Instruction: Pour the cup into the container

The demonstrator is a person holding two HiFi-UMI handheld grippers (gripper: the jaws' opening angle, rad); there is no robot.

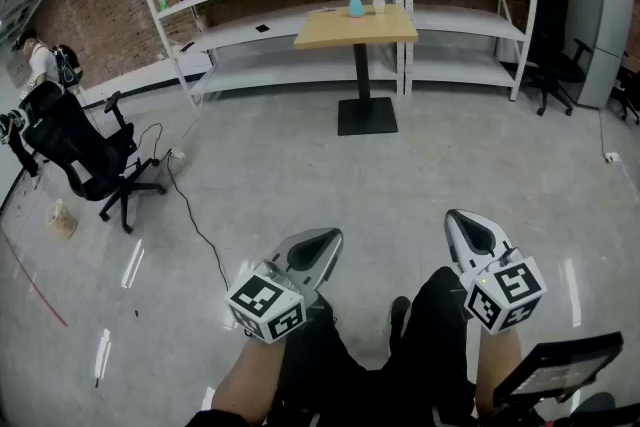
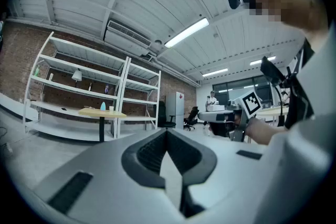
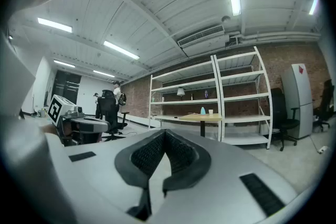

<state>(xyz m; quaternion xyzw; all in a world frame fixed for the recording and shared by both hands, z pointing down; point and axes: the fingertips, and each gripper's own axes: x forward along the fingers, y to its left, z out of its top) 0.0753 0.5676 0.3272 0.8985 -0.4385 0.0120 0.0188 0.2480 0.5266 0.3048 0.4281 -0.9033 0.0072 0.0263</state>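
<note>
Both tongs clenched empty, left tongs [image 1: 322, 240], right tongs [image 1: 465, 225], one table [image 1: 335, 32], one blue container [image 1: 356, 6], one white cup [image 1: 379, 5]

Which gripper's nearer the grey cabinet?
Right. In the head view the right gripper is down-left of the cabinet, well short of it; the left gripper is further left still, so farther away.

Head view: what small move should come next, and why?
Probably step forward toward the table. The cup and the blue container stand on it, far across the floor, while the left claw and the right claw are shut and empty.
</note>
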